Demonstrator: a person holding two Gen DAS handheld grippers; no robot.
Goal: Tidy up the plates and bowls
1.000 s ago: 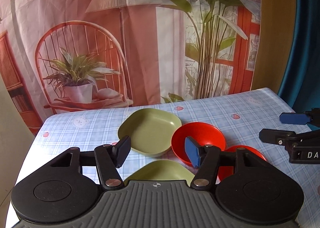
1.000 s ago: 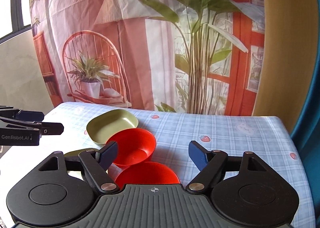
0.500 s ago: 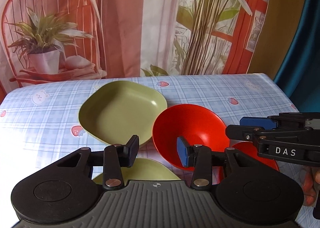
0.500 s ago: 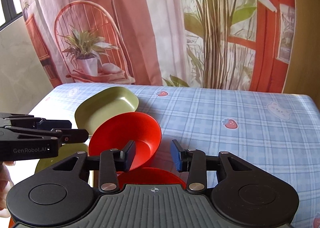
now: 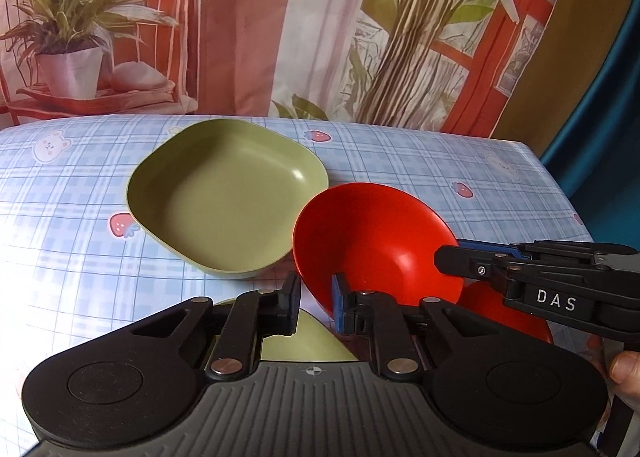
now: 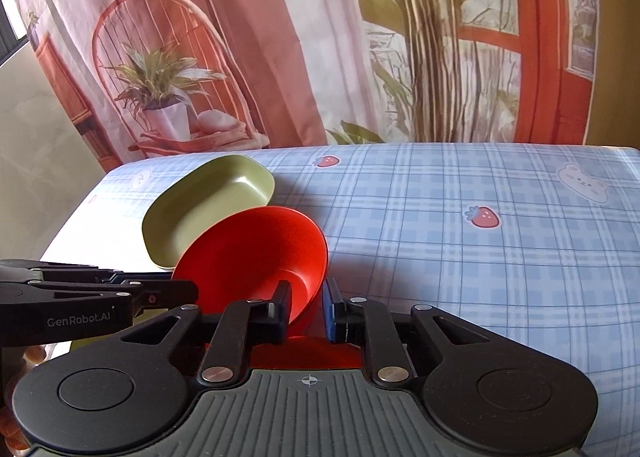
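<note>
A red bowl (image 5: 372,245) sits tilted between both grippers. My left gripper (image 5: 316,297) is closing its jaws on the bowl's near-left rim, and the pads press on it. My right gripper (image 6: 306,307) is closing on the opposite rim of the red bowl (image 6: 256,257) and is shut on it. From the side, the right gripper (image 5: 444,257) pinches the bowl's right edge. The left gripper (image 6: 188,293) reaches in from the left. A green square bowl (image 5: 226,197) stands just behind the red one. A red plate (image 5: 508,317) and a green plate (image 5: 304,341) lie partly hidden beneath.
A blue checked tablecloth (image 6: 480,257) covers the table, with bare cloth to the right of the dishes. A printed curtain (image 6: 280,37) hangs close behind the far edge. A person's fingers (image 5: 624,369) show at the right edge of the left wrist view.
Both grippers dropped toward the dishes and came in on the red bowl from either side. Their jaws went from wide apart to shut on its rim, and the bowl now tilts.
</note>
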